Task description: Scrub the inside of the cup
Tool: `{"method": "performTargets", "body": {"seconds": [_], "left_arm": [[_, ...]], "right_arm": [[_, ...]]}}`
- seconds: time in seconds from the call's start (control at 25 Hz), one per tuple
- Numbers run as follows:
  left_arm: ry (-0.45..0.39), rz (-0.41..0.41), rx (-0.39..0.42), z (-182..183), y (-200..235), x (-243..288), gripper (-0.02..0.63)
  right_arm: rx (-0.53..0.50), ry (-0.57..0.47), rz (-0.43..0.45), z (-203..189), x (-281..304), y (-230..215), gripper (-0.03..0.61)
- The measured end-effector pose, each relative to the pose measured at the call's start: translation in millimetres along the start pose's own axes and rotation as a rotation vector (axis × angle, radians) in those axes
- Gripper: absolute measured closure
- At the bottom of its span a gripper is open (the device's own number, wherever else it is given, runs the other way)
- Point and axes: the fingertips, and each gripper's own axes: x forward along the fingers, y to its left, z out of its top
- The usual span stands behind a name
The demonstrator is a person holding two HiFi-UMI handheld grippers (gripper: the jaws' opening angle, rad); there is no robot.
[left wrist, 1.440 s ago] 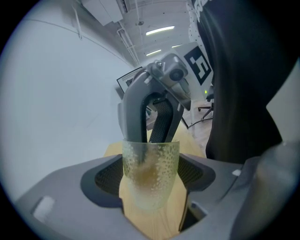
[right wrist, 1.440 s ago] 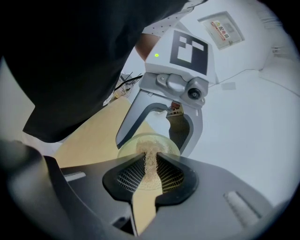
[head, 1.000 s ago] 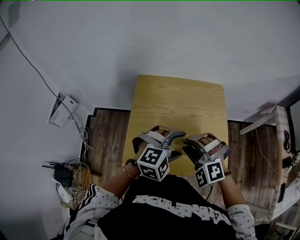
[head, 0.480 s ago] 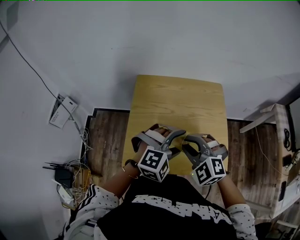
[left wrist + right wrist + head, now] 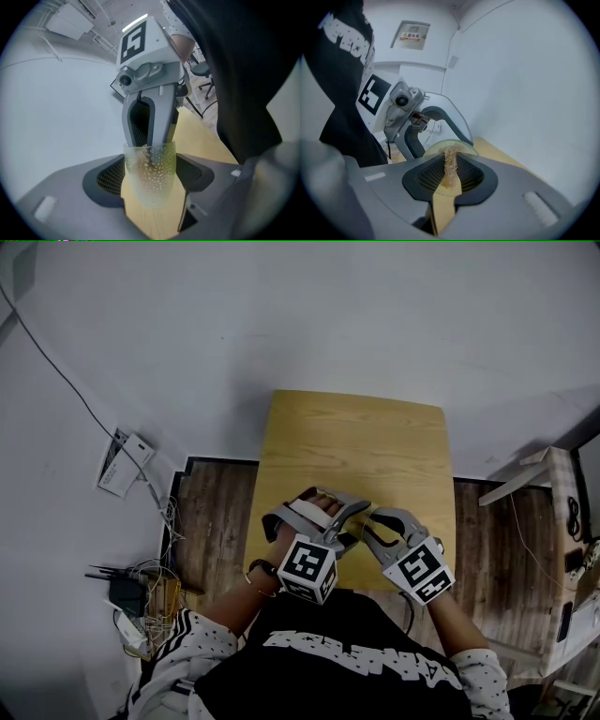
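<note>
The person holds 2 grippers close together over the near edge of a wooden table [image 5: 356, 442], and the cup [image 5: 151, 157] sits between them. It is a clear cup with a dimpled wall, lifted off the table and tilted so that its mouth faces away from the left gripper's camera. The left gripper [image 5: 151, 180] grips it with the jaws spread wide, 1 mesh pad pressed on each side of the cup's lower half. From the far side of the cup the right gripper [image 5: 451, 174] meets it head on, its marker cube above the cup in the left gripper view and its 2 grey fingers [image 5: 161, 119] reaching down to the rim; through the clear wall they seem to go a little way inside. The right gripper's jaws are drawn narrow, pinching a thin, straw-coloured fibrous scrubber [image 5: 450, 161] that stands up between the pads. The scrubber's upper end lies at the cup's mouth, which shows in the right gripper view as a pale greenish ring just behind the jaws. In the head view the cup itself is hidden under the 2 grippers.
</note>
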Motion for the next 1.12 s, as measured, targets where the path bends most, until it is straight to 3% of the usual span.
{"method": "performTargets", "body": {"seconds": [0.28, 0.52, 0.76, 0.92, 1.12], "left_arm": [[0.02, 0.001, 0.047, -3.5, -2.9, 2.1, 0.275], [0.034, 0.003, 0.08, -3.5, -6.0, 3.3, 0.278], [0.039, -0.008, 0.108, -5.0, -11.7, 3.4, 0.281], [0.042, -0.021, 0.103, -5.6, -16.6, 3.0, 0.282], [0.013, -0.015, 0.066, -4.4, -15.4, 0.8, 0.282]], "right_arm": [[0.428, -0.093, 0.073, -5.9, 2.6, -7.6, 0.495], [0.677, -0.163, 0.119, -10.4, 2.9, -10.7, 0.495], [1.039, -0.26, 0.212, -12.7, 3.5, -14.0, 0.495], [1.054, -0.255, 0.214, -15.2, 2.8, -10.9, 0.495], [0.889, -0.202, 0.172, -14.4, 3.8, -7.9, 0.494]]}}
